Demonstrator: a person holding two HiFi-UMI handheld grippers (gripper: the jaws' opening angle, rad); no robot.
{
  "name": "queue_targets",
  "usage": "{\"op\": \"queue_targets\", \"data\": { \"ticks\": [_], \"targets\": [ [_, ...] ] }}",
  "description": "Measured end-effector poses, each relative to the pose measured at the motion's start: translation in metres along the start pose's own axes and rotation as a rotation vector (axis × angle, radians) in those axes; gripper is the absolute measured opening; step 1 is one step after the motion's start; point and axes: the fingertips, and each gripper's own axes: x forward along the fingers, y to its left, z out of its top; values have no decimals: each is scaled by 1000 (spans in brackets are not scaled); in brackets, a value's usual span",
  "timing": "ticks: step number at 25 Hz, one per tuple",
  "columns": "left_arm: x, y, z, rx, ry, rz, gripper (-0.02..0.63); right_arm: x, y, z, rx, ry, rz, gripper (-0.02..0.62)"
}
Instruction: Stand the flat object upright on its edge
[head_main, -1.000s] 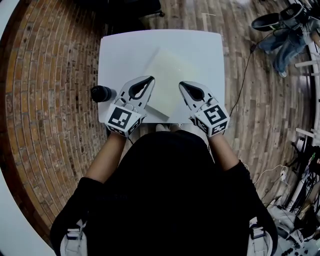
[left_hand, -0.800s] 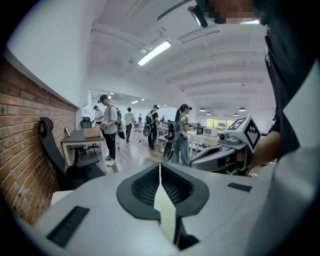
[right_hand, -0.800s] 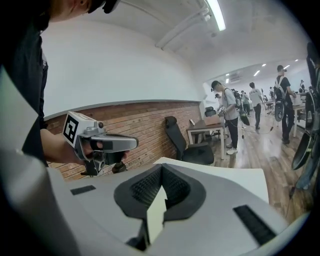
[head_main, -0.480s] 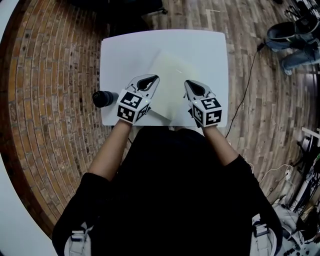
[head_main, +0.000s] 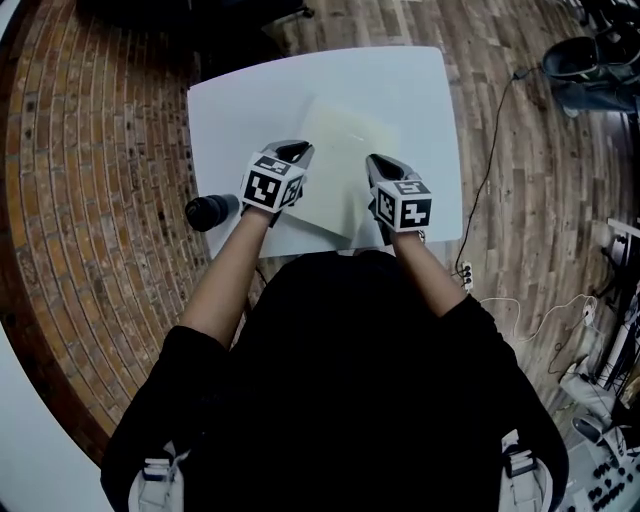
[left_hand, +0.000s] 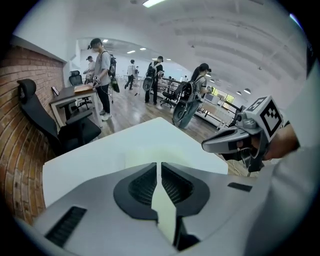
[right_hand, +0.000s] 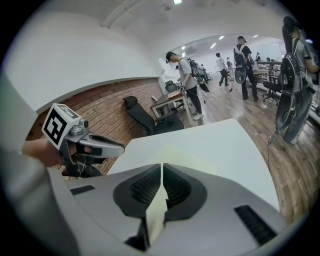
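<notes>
As the head view has it — flat object (head_main: 338, 165): pale sheet lying flat on the white table (head_main: 410, 90), between the two grippers.
Left gripper (head_main: 297, 150): tips at the sheet's left edge; contact cannot be told.
Right gripper (head_main: 376, 163): tips at the sheet's right edge.
Left gripper view: jaws pressed together, holding nothing — sheet flat beyond them.
Right gripper view: jaws closed to a hairline slit, empty; sheet ahead on the table.

Open-plan office or lab, black office chair (left_hand: 36, 116), desks (left_hand: 67, 96), brick wall (left_hand: 21, 70), plank floor (head_main: 525, 265), ceiling strip lights (left_hand: 152, 3), people standing (left_hand: 101, 65)
</notes>
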Motion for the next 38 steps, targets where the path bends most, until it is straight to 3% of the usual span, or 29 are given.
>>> {"op": "queue_targets", "data": {
  "ticks": [4, 13, 20, 25, 38],
  "targets": [
    [18, 11, -10, 6, 57, 1, 57, 11, -6, -11, 15, 34, -31, 28],
    [54, 34, -24, 14, 154, 3, 121, 21, -39, -31, 190, 40, -159, 97],
    [76, 56, -36, -4, 226, 36, 198, 30, -64, -51, 345, 83, -237, 213],
    [89, 64, -46, -46, 265, 23, 223, 39, -75, -62, 423, 111, -244, 254],
    [108, 74, -59, -153, 303, -87, 295, 61, -79, -71, 490, 151, -217, 335]
  ]
}}
